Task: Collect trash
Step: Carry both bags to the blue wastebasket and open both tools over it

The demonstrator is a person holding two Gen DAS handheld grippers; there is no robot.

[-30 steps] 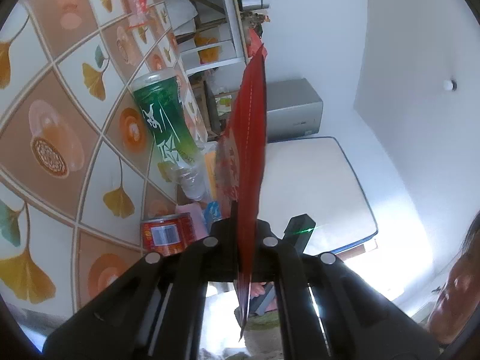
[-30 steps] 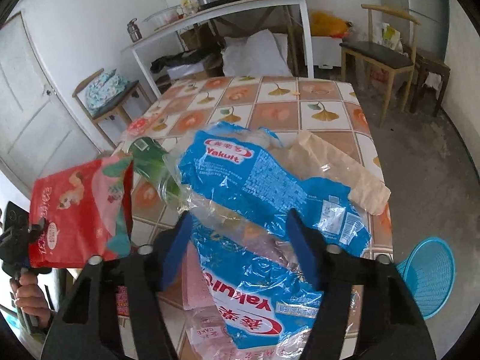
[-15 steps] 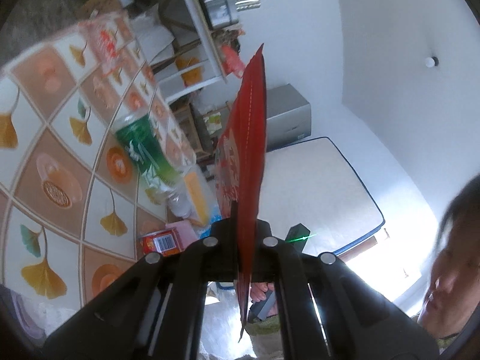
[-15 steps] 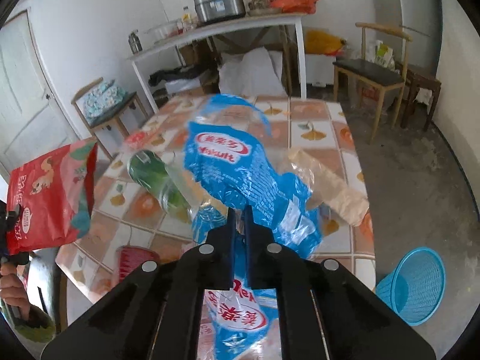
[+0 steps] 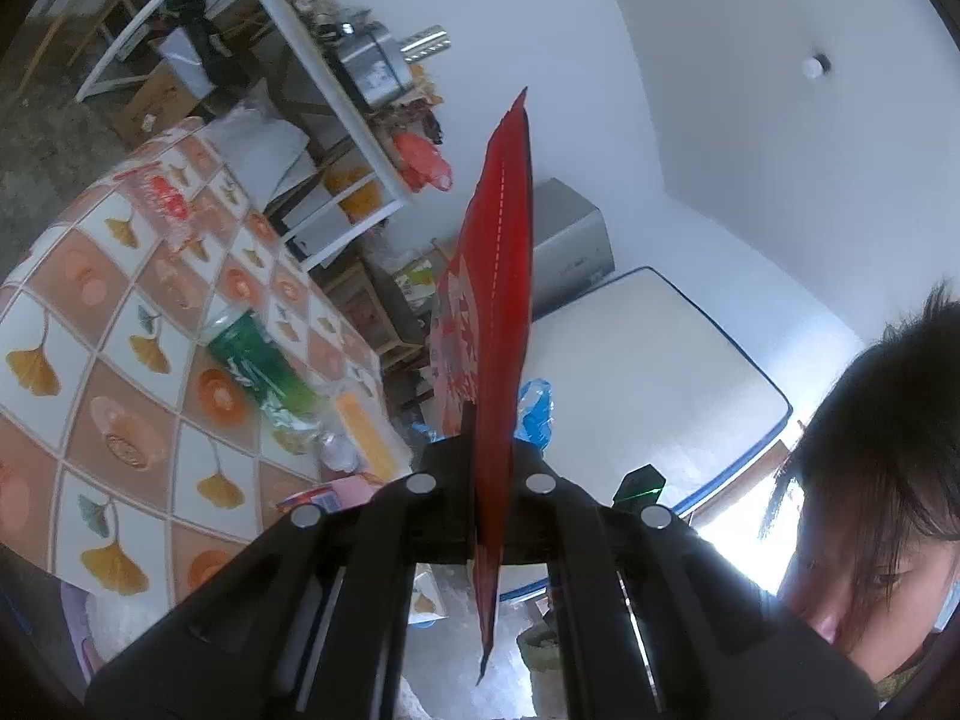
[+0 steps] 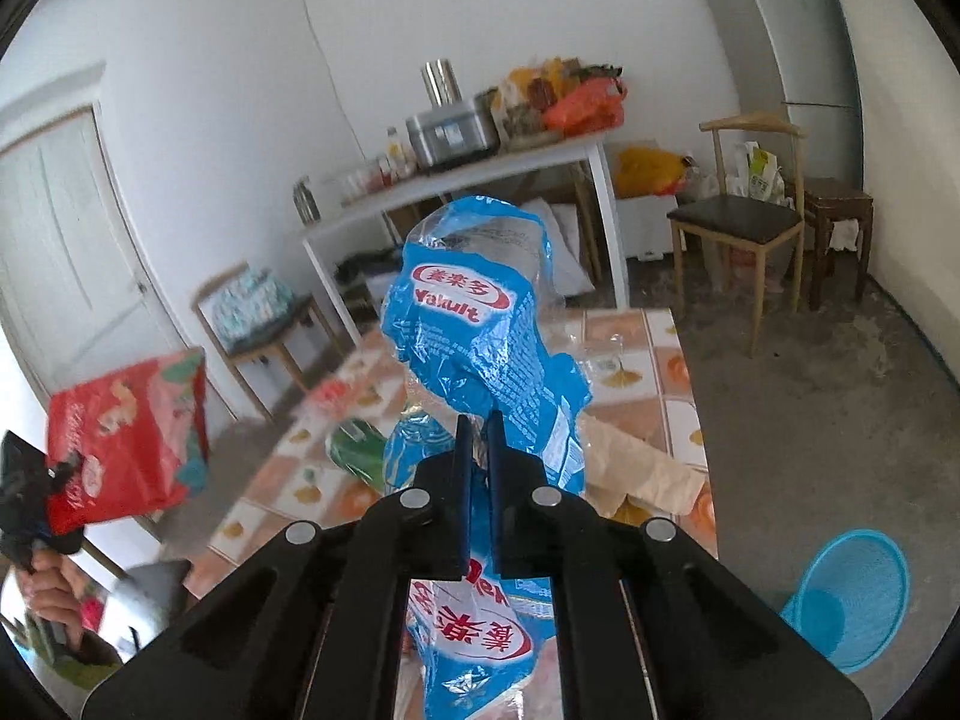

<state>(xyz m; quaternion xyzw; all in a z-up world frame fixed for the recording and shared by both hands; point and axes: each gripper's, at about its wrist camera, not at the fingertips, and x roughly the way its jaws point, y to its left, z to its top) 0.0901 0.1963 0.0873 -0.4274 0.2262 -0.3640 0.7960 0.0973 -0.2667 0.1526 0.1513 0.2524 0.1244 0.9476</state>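
My left gripper (image 5: 489,450) is shut on a red snack bag (image 5: 498,276), seen edge-on and held in the air beside the table. The bag also shows in the right wrist view (image 6: 120,444) at the far left. My right gripper (image 6: 478,420) is shut on a blue Yakult wrapper (image 6: 474,324), lifted above the tiled table (image 6: 660,372). A green bottle (image 5: 258,360) lies on the table; it also shows in the right wrist view (image 6: 354,444). A tan paper bag (image 6: 642,462) lies beyond the wrapper.
A blue basket (image 6: 852,594) stands on the floor to the right of the table. A red can (image 5: 312,498) and clear plastic wrappers (image 5: 168,210) lie on the table. A white shelf table (image 6: 480,174), chairs (image 6: 744,222) and a fridge (image 6: 798,36) line the walls.
My right gripper closed on the Yakult wrapper and lifted it off the table. My left gripper rose away from the table with the red bag.
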